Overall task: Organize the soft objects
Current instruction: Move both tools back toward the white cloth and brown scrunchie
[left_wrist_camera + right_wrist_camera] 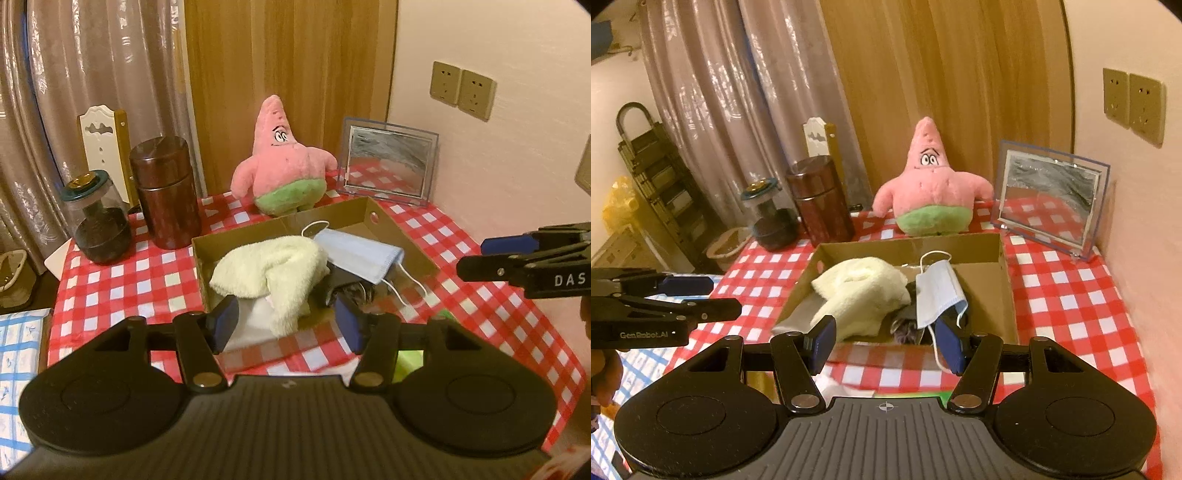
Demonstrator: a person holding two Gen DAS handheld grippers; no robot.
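A shallow cardboard box (402, 236) (1006, 280) sits on the red checked table. In it lie a cream towel (273, 269) (864, 291), a blue face mask (362, 254) (938, 291) and a dark cloth (343, 284) (908, 328) under them. A pink star plush (282, 162) (932, 184) stands upright behind the box. My left gripper (288, 325) is open and empty just before the box's near edge. My right gripper (886, 341) is open and empty at the near edge too; it shows from the side in the left wrist view (476, 254).
A brown canister (166, 195) (822, 205) and a glass jar (94, 218) (772, 218) stand left of the box. A clear picture frame (388, 162) (1049, 199) stands at the back right by the wall. A blue checked cloth (14, 354) lies left.
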